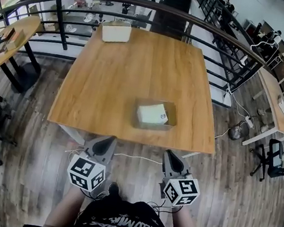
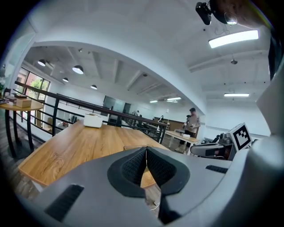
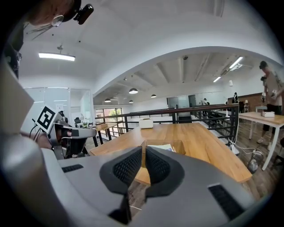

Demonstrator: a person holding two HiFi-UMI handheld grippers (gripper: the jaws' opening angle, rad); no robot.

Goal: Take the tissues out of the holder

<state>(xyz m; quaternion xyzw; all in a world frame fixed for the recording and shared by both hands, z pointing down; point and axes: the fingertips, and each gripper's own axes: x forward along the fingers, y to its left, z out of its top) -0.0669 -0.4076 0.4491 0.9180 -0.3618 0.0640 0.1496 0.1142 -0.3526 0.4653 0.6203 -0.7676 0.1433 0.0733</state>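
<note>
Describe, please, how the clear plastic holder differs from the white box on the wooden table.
The clear plastic holder is see-through, showing a white tissue pack inside; the white box is opaque. The holder sits by the wooden table's near edge; the box at its far edge, beside the dark railing. Both are rectangular and rest on the table.

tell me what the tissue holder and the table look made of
The table looks like wood or wood veneer with a matte finish. It is light brown with long grain lines, and whether it is solid or laminate cannot be told. The holder looks like clear plastic or acrylic, because the table shows through its walls.
</note>
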